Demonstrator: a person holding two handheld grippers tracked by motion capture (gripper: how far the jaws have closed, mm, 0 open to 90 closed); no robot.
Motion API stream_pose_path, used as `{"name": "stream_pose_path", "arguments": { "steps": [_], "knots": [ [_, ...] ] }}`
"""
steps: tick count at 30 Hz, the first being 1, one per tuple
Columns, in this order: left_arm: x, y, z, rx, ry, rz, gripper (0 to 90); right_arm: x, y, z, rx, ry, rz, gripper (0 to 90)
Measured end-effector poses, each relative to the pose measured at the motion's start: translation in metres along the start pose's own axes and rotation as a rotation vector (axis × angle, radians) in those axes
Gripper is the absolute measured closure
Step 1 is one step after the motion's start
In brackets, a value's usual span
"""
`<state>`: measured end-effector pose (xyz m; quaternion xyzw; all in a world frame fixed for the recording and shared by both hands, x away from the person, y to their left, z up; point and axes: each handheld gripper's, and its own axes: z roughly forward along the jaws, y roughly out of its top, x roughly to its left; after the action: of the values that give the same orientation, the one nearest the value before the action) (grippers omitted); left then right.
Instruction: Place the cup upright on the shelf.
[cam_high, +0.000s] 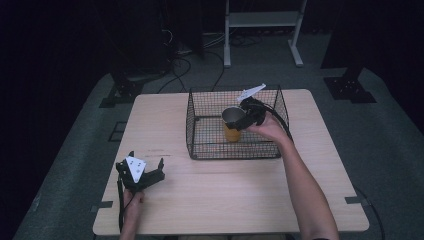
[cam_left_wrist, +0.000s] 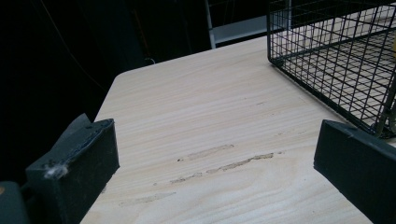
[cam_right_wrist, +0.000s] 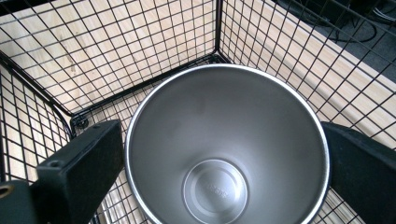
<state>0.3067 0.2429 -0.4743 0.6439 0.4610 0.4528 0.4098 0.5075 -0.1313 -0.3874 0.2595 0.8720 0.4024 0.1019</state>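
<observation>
Room: a dark space with black drapes is surrounding a pale wooden bench (cam_high: 235, 200); cables and a white frame are lying on the grey floor behind it.

Basket: a black wire basket (cam_high: 200, 145) is standing on the far middle of the bench, open at the top, seemingly serving as the place where the cup belongs.

Cup: a steel-lined cup with a yellow outside (cam_high: 232, 125) is standing upright inside the basket, toward its right half.

Right tool: the right tool (cam_high: 248, 116) is reaching into the basket from above and to the right, its jaws standing at their widest on either side of the cup's rim. In the right gripper view a thin gap is showing between each pad and the rim, so I judge the cup is sitting free on the basket floor, no longer gripped.

Left tool: the left tool (cam_high: 146, 167) is hovering low over the near left of the bench, jaws spread wide with nothing between them, likely waiting out of the way.

High view is giving: the whole layout, the cup's yellow side, and both forearms.

Right gripper view is giving: the cup's bare, empty steel inside (cam_right_wrist: 224, 154) and the basket corner just behind it.

Left gripper view is giving: faint scuffs (cam_left_wrist: 219, 163) on the bench and the basket's near corner (cam_left_wrist: 336, 60).
</observation>
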Motion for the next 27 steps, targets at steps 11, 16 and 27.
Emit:
{"name": "stream_pose_path", "arguments": {
  "steps": [11, 16, 27],
  "knots": [
    [0.0, 0.0, 0.0, 0.0, 0.0, 0.001, 0.0, 0.0, 0.005, -0.009, -0.064, -0.01, 0.009, 1.7],
    [0.0, 0.0, 0.0, 0.0, 0.002, 0.001, 0.0, 0.0, 0.007, -0.014, -0.085, -0.006, 0.017, 1.7],
    [0.0, 0.0, 0.001, 0.002, 0.007, 0.003, 0.0, 0.0, 0.008, -0.03, -0.137, 0.019, 0.033, 1.7]
  ]
}}
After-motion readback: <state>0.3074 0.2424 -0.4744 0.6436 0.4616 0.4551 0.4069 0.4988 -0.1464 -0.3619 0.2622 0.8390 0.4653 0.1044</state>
